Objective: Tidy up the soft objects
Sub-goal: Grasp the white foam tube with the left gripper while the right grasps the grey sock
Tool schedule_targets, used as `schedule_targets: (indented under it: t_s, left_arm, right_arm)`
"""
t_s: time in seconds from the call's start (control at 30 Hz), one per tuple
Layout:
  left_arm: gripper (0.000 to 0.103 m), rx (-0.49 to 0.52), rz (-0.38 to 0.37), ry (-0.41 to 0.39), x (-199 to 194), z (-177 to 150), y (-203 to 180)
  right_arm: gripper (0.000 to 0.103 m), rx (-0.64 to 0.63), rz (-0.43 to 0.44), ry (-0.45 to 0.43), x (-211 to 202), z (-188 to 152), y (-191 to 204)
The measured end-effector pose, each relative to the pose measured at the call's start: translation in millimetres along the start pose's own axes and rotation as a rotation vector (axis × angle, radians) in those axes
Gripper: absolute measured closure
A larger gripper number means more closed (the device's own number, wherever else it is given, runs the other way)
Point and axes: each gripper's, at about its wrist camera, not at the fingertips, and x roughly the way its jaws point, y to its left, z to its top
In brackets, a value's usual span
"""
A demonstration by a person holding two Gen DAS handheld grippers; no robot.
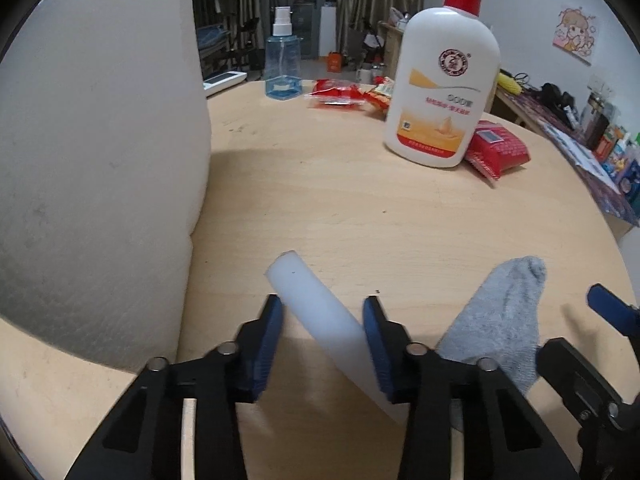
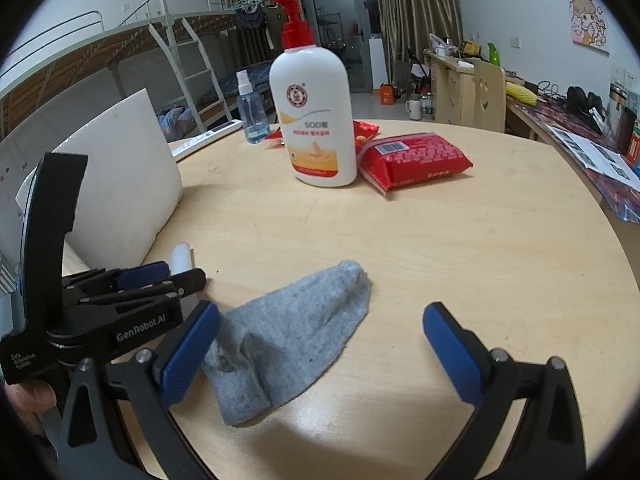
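Note:
A white foam bar [image 1: 324,316] lies slanted between the fingers of my left gripper [image 1: 324,344], which is shut on it just above the round wooden table [image 1: 360,208]. A grey sock [image 1: 500,320] lies flat on the table to its right; in the right wrist view the sock [image 2: 296,332] lies under and ahead of my right gripper [image 2: 320,344], which is open and empty above it. The left gripper [image 2: 160,276] shows at the left of that view with the foam bar's tip [image 2: 181,254].
A large white foam block [image 1: 92,160] stands at the left of the table. A white lotion bottle with a red pump [image 1: 444,88], a red packet [image 1: 498,148], red snack packets [image 1: 344,94] and a blue spray bottle [image 1: 283,60] stand at the back.

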Motion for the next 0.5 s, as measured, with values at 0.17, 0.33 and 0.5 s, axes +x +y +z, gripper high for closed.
schedule_targets:
  t_s: [0.17,0.33,0.5]
  left_arm:
    - [0.08,0.002,-0.032,0.009,0,2,1]
    - [0.092,0.004,-0.054,-0.001,-4,4,5]
    - [0.093,0.023,-0.035,-0.033,-12,5,7]
  right_arm:
    - [0.0,-0.003,-0.003,0.006,2,1,1]
    - [0.0,-0.002,-0.003,0.007,4,1,2]
    - [0.0,-0.003,0.001,0.027,10,0,4]
